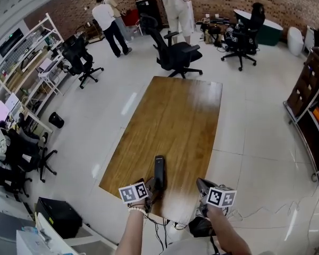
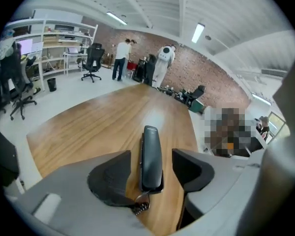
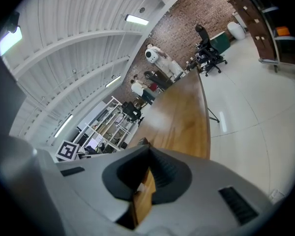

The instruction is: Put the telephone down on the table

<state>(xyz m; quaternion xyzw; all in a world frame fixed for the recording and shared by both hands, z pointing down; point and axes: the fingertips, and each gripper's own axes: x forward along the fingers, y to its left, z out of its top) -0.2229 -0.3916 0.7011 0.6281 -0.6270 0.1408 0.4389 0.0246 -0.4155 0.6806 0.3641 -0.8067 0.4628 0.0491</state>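
Observation:
The black telephone handset point(image 1: 159, 170) lies lengthwise on the wooden table point(image 1: 175, 116) near its front edge. My left gripper point(image 1: 156, 186) sits over the handset's near end. In the left gripper view the handset point(image 2: 151, 156) lies between the two jaws with table point(image 2: 88, 127) showing on both sides, so my left gripper point(image 2: 151, 170) is open. A coiled cord point(image 2: 140, 206) trails from the handset's near end. My right gripper point(image 1: 203, 185) hovers at the table's front right corner, about a hand's width right of the handset. In the right gripper view my right gripper point(image 3: 147, 149) is shut and holds nothing.
Black office chairs point(image 1: 173, 49) stand beyond the table's far end, and people point(image 1: 110, 25) stand at the back. White shelving point(image 1: 29, 68) lines the left wall, and more chairs point(image 1: 21, 158) are on the left. A black box point(image 1: 58, 215) sits on the floor at front left.

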